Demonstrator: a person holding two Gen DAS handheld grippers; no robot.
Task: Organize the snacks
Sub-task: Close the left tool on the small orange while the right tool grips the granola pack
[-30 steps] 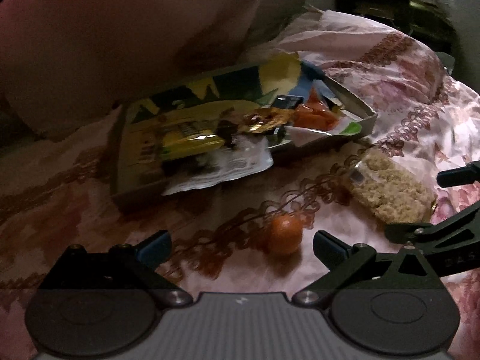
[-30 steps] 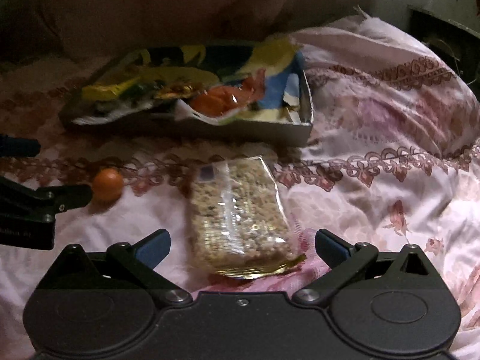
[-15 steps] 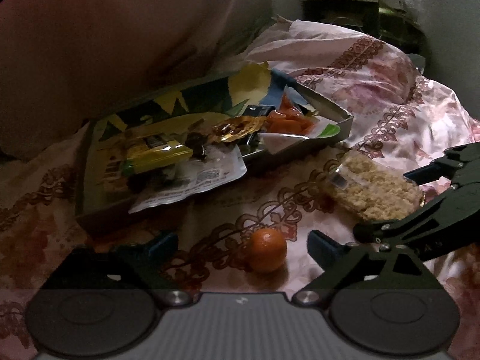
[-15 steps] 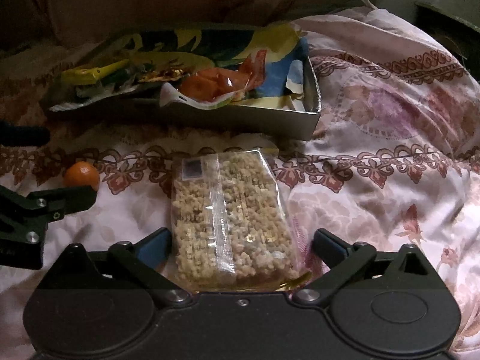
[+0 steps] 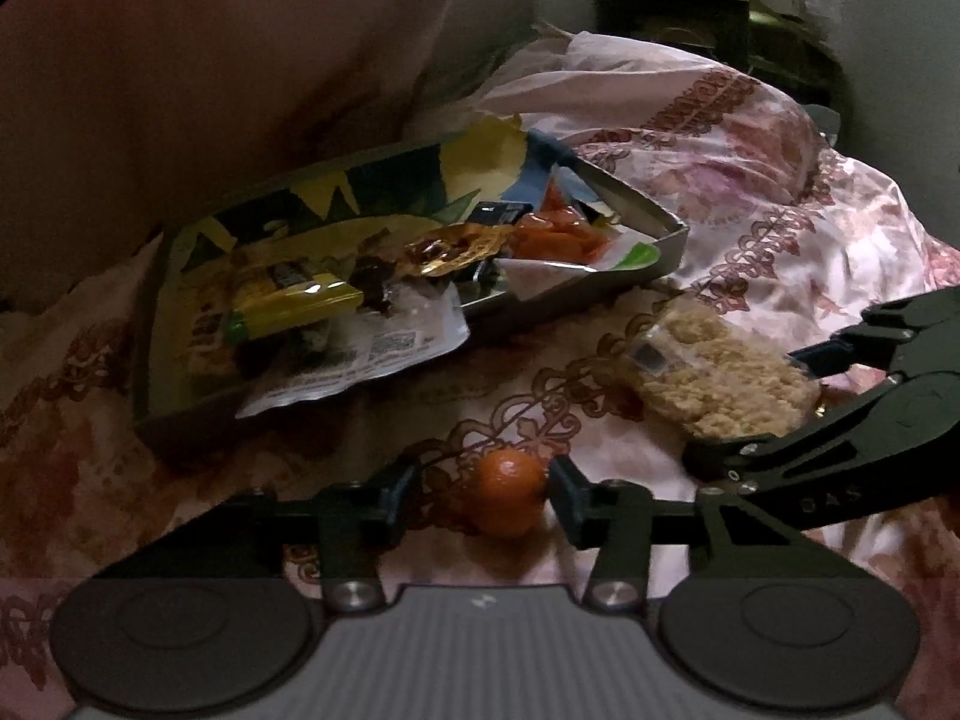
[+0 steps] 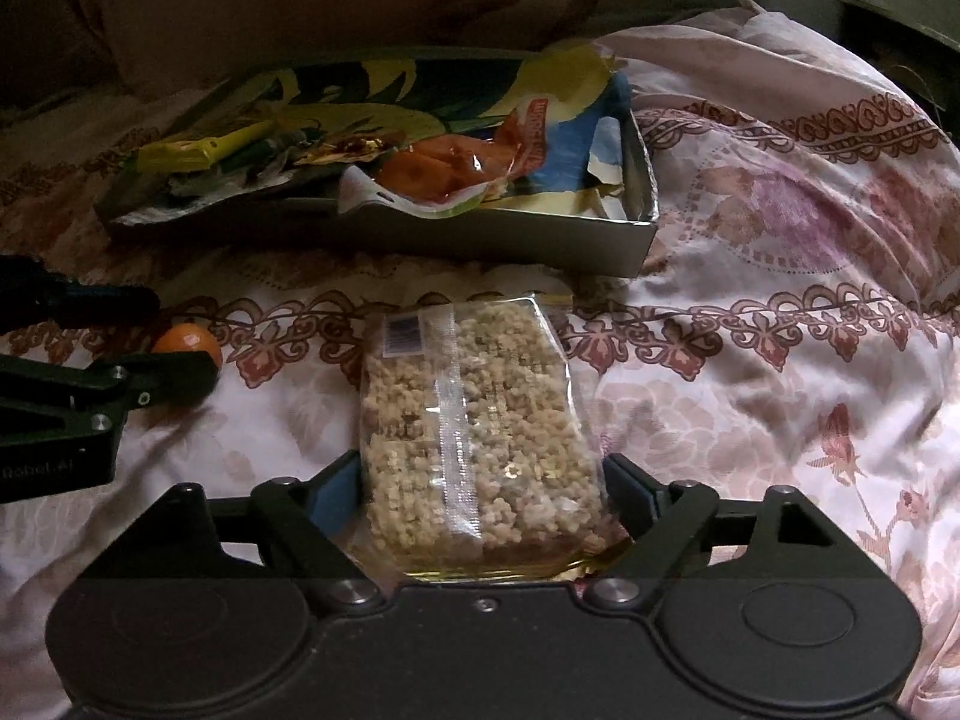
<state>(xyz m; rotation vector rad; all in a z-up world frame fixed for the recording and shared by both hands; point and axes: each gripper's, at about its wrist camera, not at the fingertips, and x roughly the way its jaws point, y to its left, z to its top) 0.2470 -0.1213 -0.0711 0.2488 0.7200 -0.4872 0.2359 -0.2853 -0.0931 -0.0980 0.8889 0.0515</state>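
On the floral pink bedsheet, two pairs of tongs closing on loose snacks.

At nine o'clock, the left tongs have just been narrowing around one small round orange fruit; only one pad seems to touch, so it may roll away. At six o'clock, the right tongs, wide and closing, flank one clear-wrapped puffed-grain bar; slick film could slip. At twelve o'clock sits one grey cardboard tray holding several packets, uncountable.
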